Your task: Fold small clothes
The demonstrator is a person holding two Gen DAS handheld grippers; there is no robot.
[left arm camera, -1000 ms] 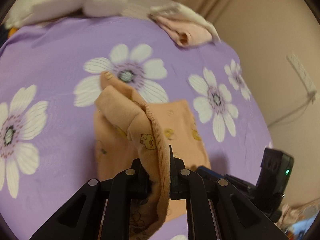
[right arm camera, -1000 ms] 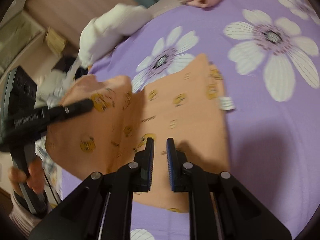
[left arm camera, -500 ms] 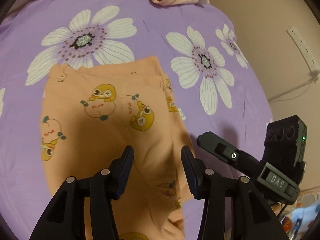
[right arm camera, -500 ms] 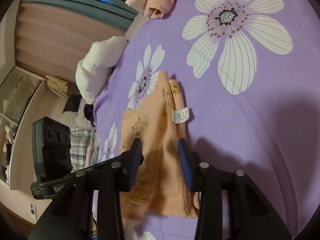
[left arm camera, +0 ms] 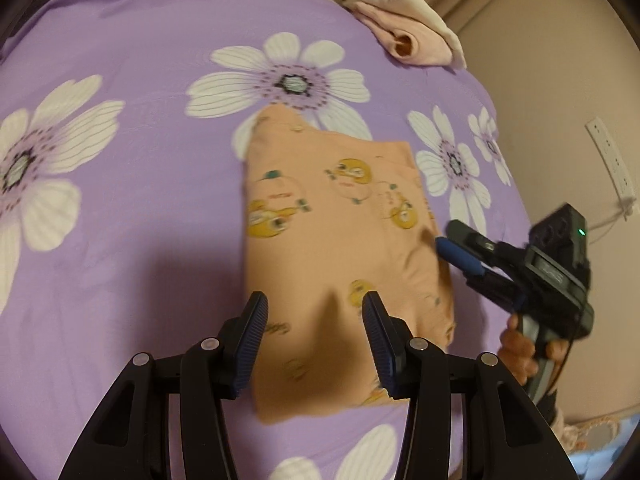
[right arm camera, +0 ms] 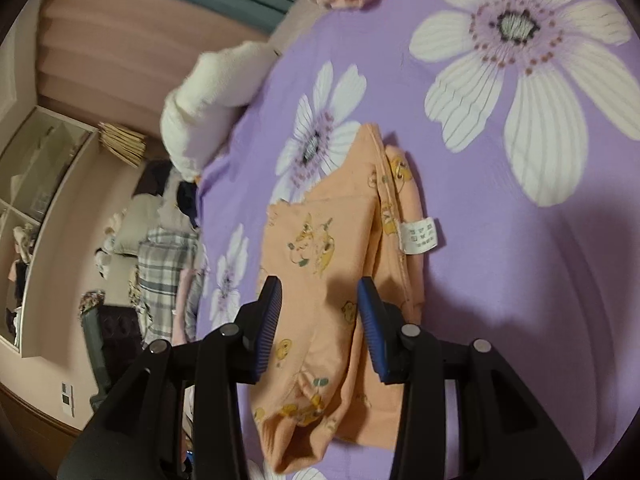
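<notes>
Bed [left arm camera: 132, 272] filled most of both views, covered in a purple sheet printed with big white flowers.

A white bundle of cloth [right arm camera: 208, 96] lay at the bed's far edge, partly blurred. Beside the bed, in the right wrist view, a heap of plaid fabric [right arm camera: 166, 276] and shelving [right arm camera: 36, 200] against the wall.

Orange garment [left arm camera: 340, 240], printed with small yellow cartoon figures, lay flat on the sheet near the middle of the bed, folded over itself into a rough rectangle. From the right wrist view its layers showed stacked along one side, a white care label [right arm camera: 420, 236] sticking out from that edge onto the purple sheet.

A folded pink and cream garment [left arm camera: 404, 36] sat at the far end of the bed, well apart from the orange one.

Left claw [left arm camera: 316, 340] hung over the near edge of the orange garment, jaws about half apart, fabric visible between them but the pads not pressing on it. Nothing gripped.

Right claw [right arm camera: 318, 328] stood likewise part open above the garment's folded side, cloth below and between the jaws, no hold on it. In the left wrist view the same right claw [left arm camera: 460, 248] came in from the right, its blue-padded tip just at the garment's edge, a hand [left arm camera: 520, 352] around the handle.
</notes>
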